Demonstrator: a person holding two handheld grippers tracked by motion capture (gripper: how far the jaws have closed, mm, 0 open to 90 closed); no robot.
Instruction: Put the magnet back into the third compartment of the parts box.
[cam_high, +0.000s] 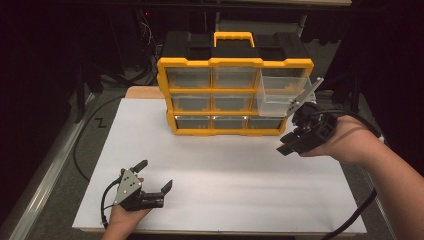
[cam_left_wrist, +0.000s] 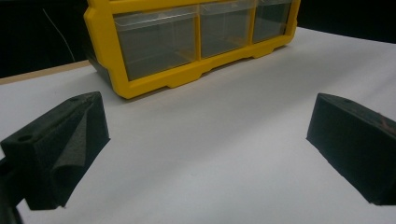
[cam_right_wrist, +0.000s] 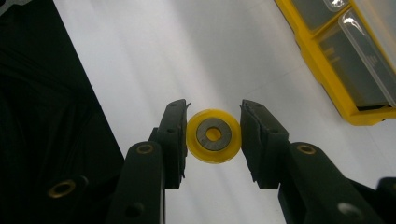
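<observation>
The yellow wheel (cam_right_wrist: 214, 136) is sitting pinched between the jaws of my right gripper (cam_high: 298, 139) near the worktop's right edge, beside the pulled-out drawer (cam_high: 282, 90) I am judging it next needs lifting into, while my left gripper (cam_high: 156, 176) is idling wide.

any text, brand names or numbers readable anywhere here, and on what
None can be read.
The yellow organizer shows no legible brand or label.
Its pulled-out clear drawer carries no readable marking.
The yellow wheel between the right gripper jaws is unmarked.
</observation>
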